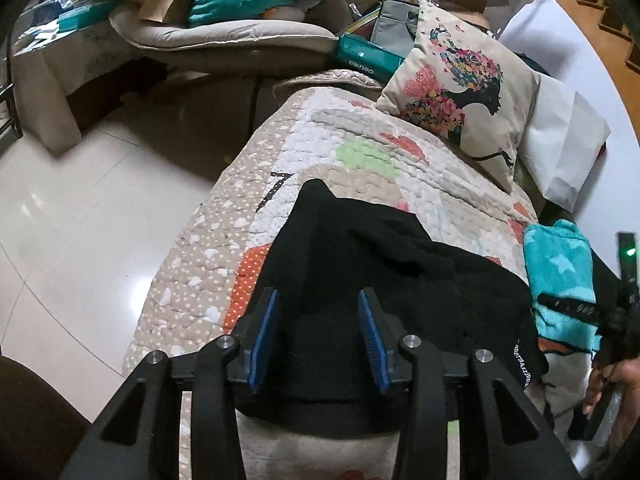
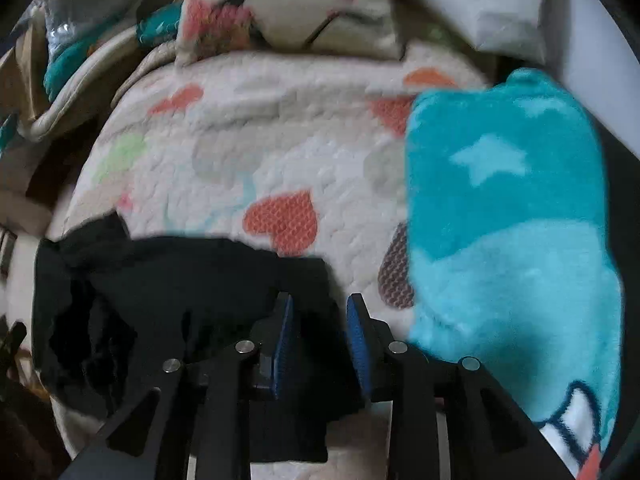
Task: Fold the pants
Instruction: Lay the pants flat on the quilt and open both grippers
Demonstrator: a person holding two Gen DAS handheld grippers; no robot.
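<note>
The black pants point(image 1: 384, 272) are bunched on the quilted bed cover point(image 1: 224, 248), kept central so a fold can be laid flat. The left claw point(image 1: 318, 320) is held parted above the cloth, gripping nothing; the right claw point(image 2: 318, 320), blurred, seems likewise parted and empty beside the teal blanket point(image 2: 508, 216).

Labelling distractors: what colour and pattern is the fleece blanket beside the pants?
Teal fleece blanket with paler star shapes; clearest in the right wrist view.
</note>
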